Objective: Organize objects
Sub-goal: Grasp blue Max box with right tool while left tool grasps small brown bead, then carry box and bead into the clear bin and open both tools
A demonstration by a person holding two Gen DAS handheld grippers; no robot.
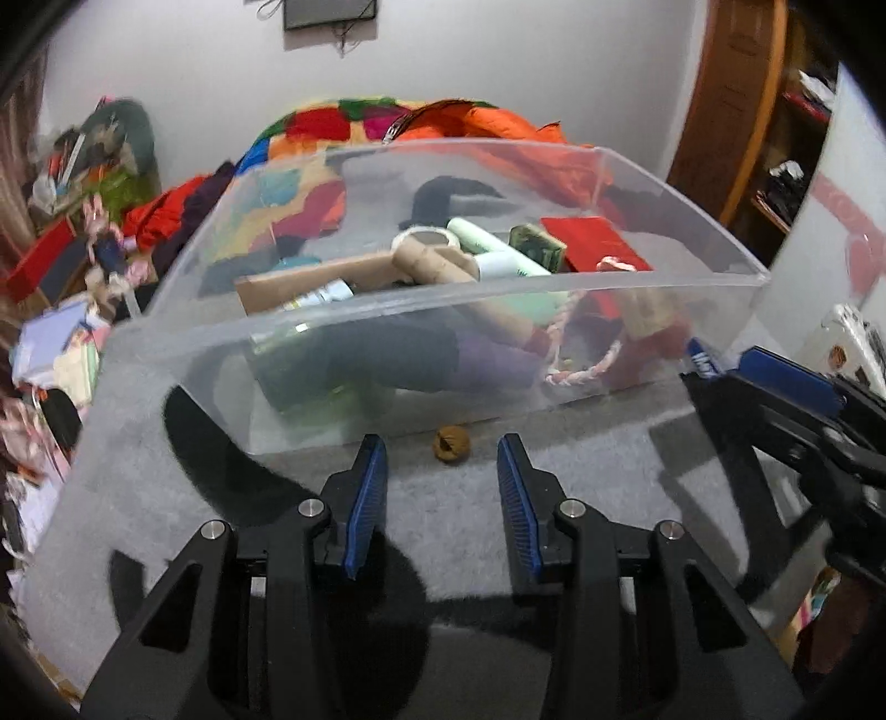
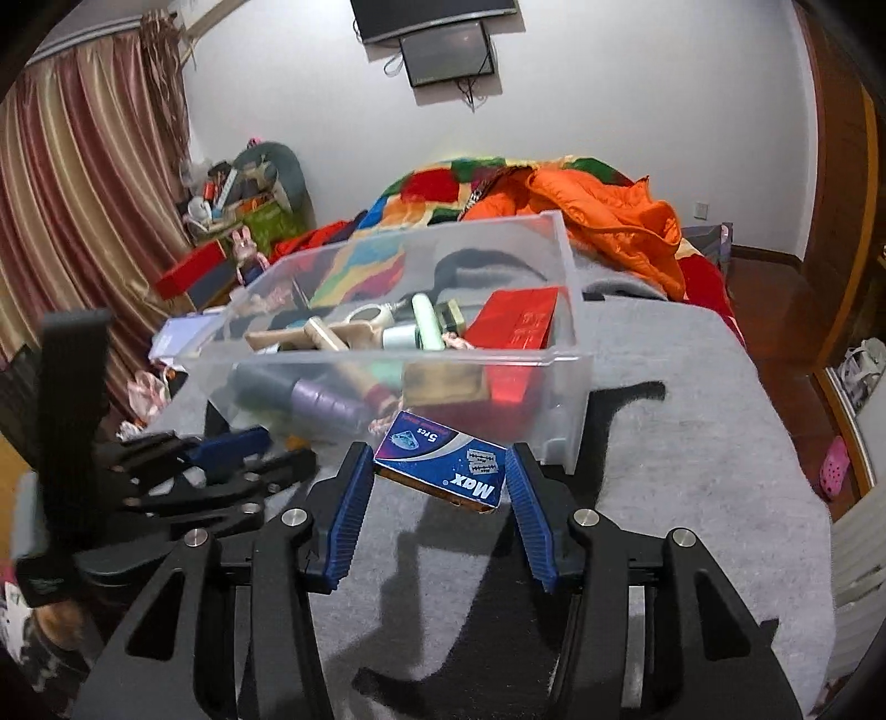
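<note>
Most items already lie in the clear bin (image 2: pixel 559 354). A blade box (image 2: pixel 443 465) is pinched by the right gripper (image 2: pixel 437 482) just short of it (not yet dropped in). A small brown ball (image 1: pixel 452 443) remains ahead of the left gripper (image 1: pixel 442 476), whose jaws are spread and empty.

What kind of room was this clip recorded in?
Most likely a bedroom: a patchwork blanket and orange quilt heaped behind the clear bin, curtains at the side, and a screen mounted on the wall.

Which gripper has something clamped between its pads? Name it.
The right gripper: its pads pinch the blue Max razor-blade box. The left gripper has nothing between its pads.
</note>
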